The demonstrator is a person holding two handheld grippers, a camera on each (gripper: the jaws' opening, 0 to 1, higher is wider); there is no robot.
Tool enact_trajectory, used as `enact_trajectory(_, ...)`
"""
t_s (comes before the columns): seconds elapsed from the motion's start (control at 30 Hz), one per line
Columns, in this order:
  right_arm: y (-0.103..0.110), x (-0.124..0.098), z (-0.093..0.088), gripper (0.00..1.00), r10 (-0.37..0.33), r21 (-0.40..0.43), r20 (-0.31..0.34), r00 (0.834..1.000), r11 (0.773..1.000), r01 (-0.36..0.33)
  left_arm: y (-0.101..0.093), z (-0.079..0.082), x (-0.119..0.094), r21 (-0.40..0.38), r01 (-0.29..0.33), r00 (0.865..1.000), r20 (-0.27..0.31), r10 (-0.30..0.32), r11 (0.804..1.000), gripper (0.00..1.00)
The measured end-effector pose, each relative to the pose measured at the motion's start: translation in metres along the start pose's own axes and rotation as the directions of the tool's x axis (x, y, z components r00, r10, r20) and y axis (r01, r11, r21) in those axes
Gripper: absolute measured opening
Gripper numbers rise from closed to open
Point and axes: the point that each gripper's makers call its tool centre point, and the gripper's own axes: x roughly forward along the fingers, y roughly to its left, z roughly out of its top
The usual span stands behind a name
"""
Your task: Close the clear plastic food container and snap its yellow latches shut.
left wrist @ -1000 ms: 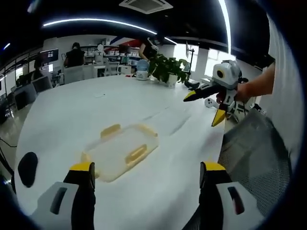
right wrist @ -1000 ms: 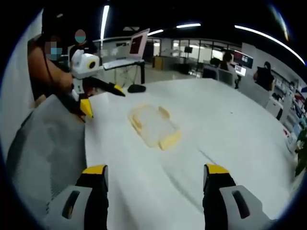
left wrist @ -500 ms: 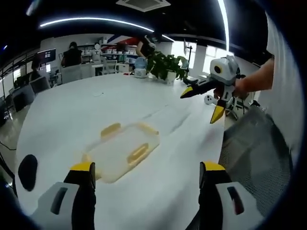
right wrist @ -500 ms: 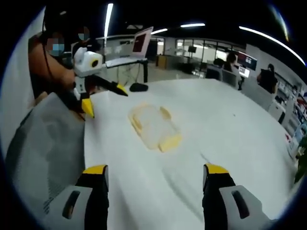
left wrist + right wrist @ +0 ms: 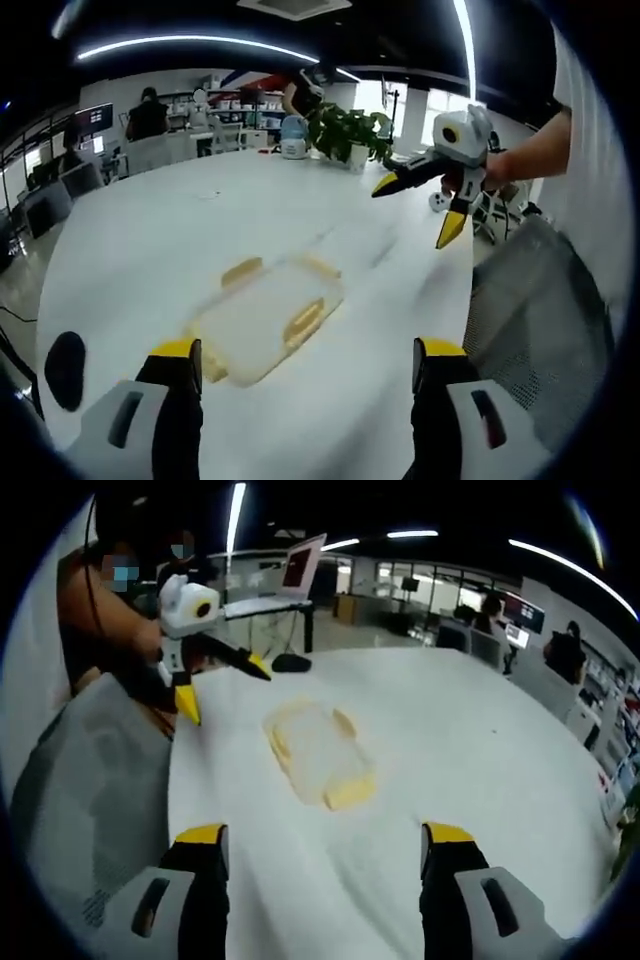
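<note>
The clear plastic food container lies flat on the white table, with yellow latches on its sides. It sits just beyond my left gripper, which is open and holds nothing. My right gripper hovers open above the table at the upper right, held by a hand. In the right gripper view the container lies ahead of the open right gripper, and the left gripper hangs open to the container's left. Whether the latches are snapped I cannot tell.
A grey mesh chair stands at the table's edge beside the person. A black mouse lies beyond the container. A potted plant stands at the table's far end. Desks and seated people fill the room behind.
The left gripper's camera has moved slightly closer to the container. The right gripper has drifted a little left and up in the left gripper view. Both grippers stay open.
</note>
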Motion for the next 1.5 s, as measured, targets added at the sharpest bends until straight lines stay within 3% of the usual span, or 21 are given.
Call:
enact_trajectory(0.83, -0.015, 0.017, 0.018, 0.77, 0.027, -0.041, 0.0, 1.0, 0.999, -0.027, 0.02, -0.001, 0.005, 0.044, 0.017, 0.999, -0.044, -0.015, 0.999, 0.86)
enact_trajectory(1.5, -0.017, 0.032, 0.018, 0.76, 0.089, -0.109, -0.051, 0.995, 0.99, -0.094, 0.035, -0.005, 0.007, 0.095, 0.048, 0.994, -0.098, -0.039, 0.994, 0.84)
